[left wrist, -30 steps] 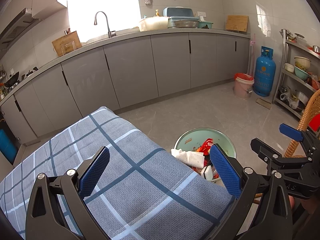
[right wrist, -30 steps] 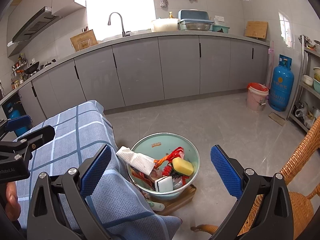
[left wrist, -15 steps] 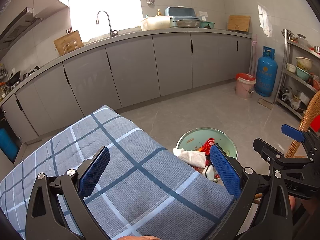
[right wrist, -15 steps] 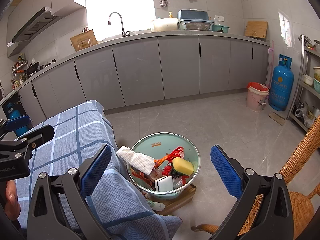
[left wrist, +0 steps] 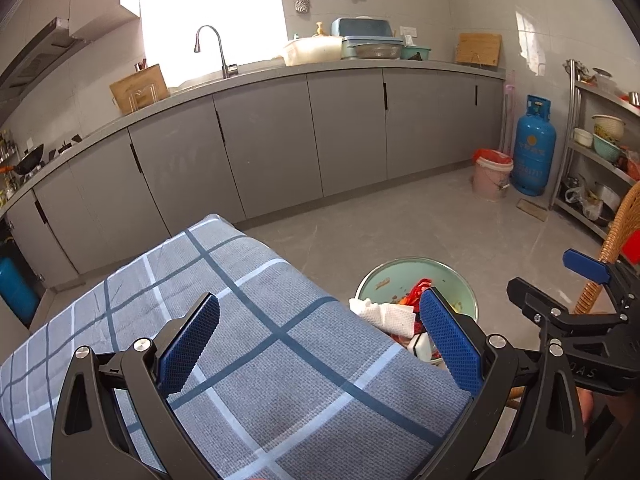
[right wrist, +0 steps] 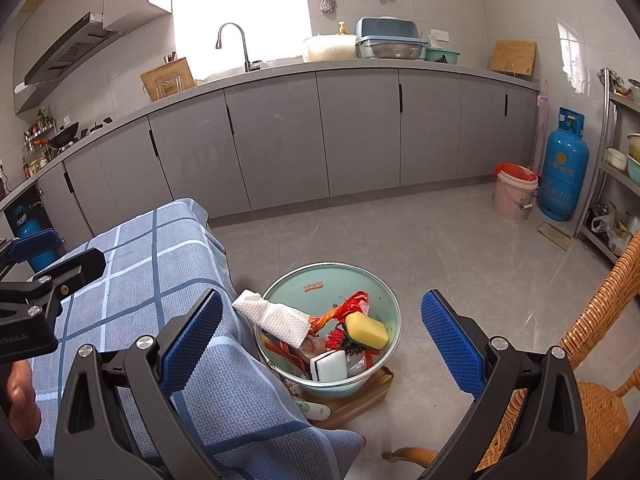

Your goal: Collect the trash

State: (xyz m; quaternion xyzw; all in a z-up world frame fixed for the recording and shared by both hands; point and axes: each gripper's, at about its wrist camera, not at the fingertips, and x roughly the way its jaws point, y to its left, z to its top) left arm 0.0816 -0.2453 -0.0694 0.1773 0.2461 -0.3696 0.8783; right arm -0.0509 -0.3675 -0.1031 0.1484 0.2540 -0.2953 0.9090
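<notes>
A pale green bin (right wrist: 372, 292) stands on the floor beside the table; it also shows in the left wrist view (left wrist: 448, 280). It holds a white paper towel (right wrist: 276, 318), a yellow sponge (right wrist: 366, 331), a white sponge (right wrist: 328, 366) and red wrappers (right wrist: 344, 312). My right gripper (right wrist: 320, 340) is open and empty above the bin. My left gripper (left wrist: 316, 340) is open and empty above the blue checked tablecloth (left wrist: 240, 320).
The bin rests on a wooden board (right wrist: 360, 396). A wicker chair (right wrist: 592, 360) stands at the right. Grey cabinets (right wrist: 320, 136) line the far wall. A blue gas cylinder (right wrist: 562, 168) and a pink bucket (right wrist: 514, 192) stand at the back right.
The left gripper has shifted slightly, the view tilting a little. The right gripper has not moved. Both stay open.
</notes>
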